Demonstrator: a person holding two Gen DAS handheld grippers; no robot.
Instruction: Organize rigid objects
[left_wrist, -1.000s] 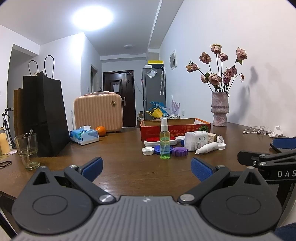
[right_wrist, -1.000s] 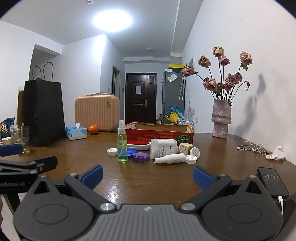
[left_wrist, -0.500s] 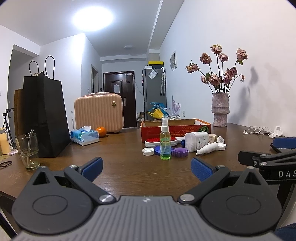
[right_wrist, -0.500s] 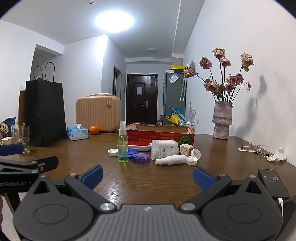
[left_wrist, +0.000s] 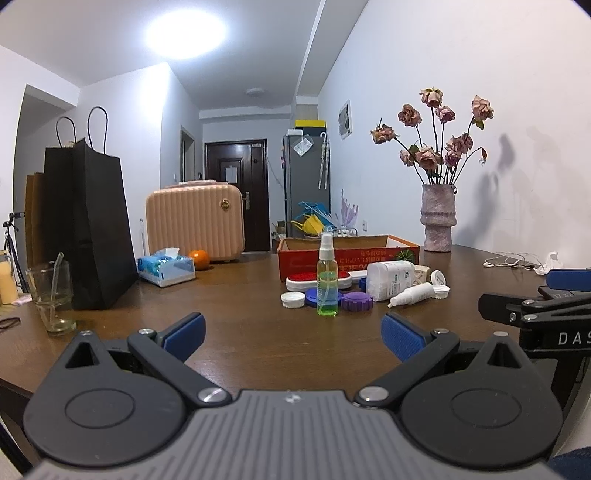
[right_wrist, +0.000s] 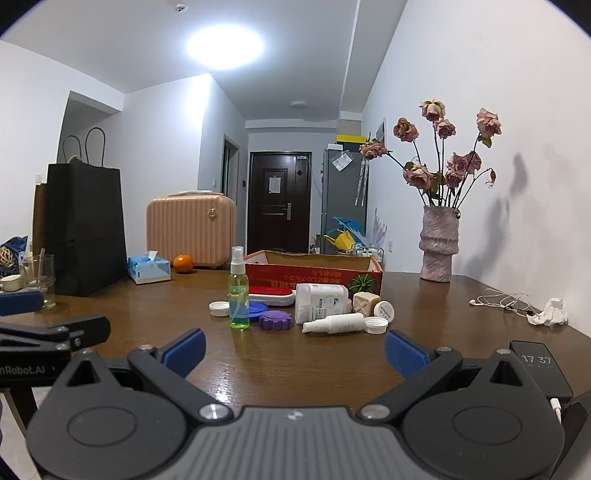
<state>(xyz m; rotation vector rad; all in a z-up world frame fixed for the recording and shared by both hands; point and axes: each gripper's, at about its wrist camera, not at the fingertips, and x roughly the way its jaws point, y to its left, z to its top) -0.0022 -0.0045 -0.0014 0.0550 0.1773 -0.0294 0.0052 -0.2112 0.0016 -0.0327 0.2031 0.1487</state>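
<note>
Your left gripper (left_wrist: 291, 334) is spread wide and empty, hovering low over the near edge of the counter (left_wrist: 240, 332); your right gripper (right_wrist: 295, 347) is likewise released and holds nothing, beside it toward the right edge. Over the last second almost nothing has shifted: both views have crept only slightly toward the cluster, and no object has moved. So the sorting has not begun, and by my reading you are still in the approach.

Out from the grippers, near the middle of the counter, the spray bottle (left_wrist: 327, 275) stands upright at the front of the group. Just behind and beside it lie a white cap (left_wrist: 292, 299), a blue lid (left_wrist: 314, 295) and a purple lid (left_wrist: 356, 301). Toward the right edge, a white bottle (right_wrist: 320, 302) lies on its side, with a small dropper bottle (right_wrist: 334, 324) lying in front of it. The red cardboard box (right_wrist: 314, 273) sits open behind them all, toward the far edge.

You cannot see into the box from this low angle. The red-topped flat case (left_wrist: 317, 280) is partly hidden by the spray bottle, and the small pieces behind the white bottle are too crowded to identify. The phone (right_wrist: 539, 369) near the right edge is partly covered by your right gripper.
</note>
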